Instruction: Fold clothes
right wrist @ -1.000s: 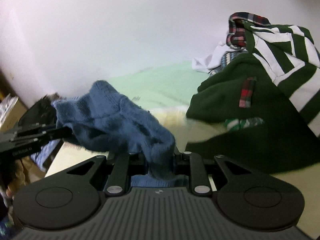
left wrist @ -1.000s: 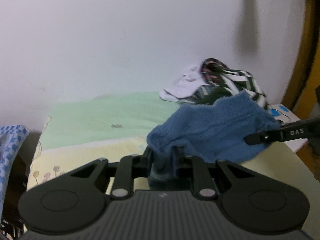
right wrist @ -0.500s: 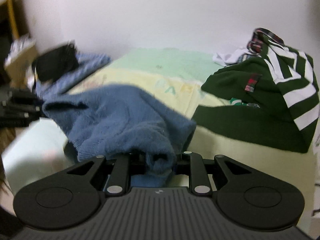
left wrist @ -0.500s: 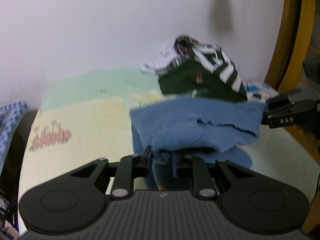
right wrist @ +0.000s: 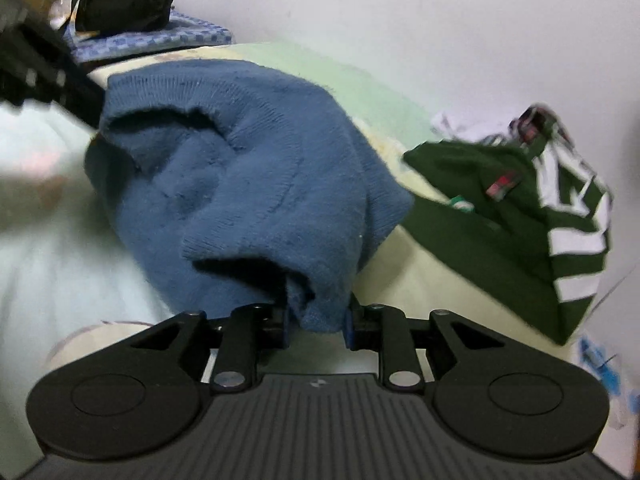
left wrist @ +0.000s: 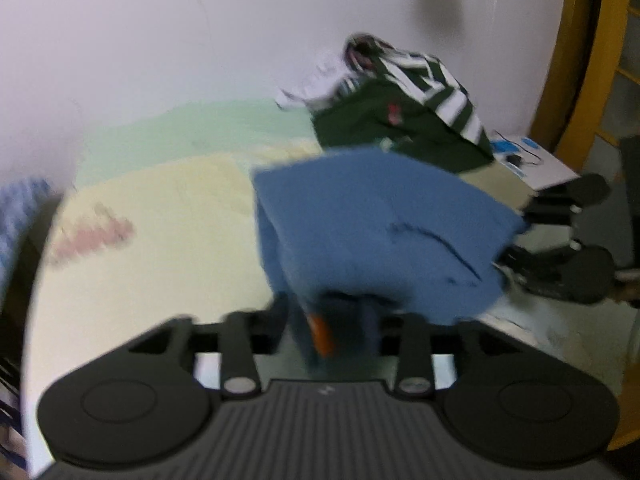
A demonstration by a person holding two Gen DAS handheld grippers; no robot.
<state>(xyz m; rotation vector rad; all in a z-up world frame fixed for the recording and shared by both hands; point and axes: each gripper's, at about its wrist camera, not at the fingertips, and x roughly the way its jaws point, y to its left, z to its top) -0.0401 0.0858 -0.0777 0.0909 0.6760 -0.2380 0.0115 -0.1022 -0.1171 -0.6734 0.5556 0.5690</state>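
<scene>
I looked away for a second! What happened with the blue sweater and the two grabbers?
Both grabbers carried the blue sweater from up near the wall out over the bed, spreading it wider. The left gripper and the right gripper stayed clamped on it. The green striped clothes pile stayed where it was.

light: soft, even indoor, dim-ish, bluish cast | shadows: dark smear on wall [left wrist: 440, 12] | blur: left view motion-smeared throughout; right view sharper, bed [right wrist: 60, 240] smeared at left | distortion: fisheye bending, dark vignetted corners | glare: none
</scene>
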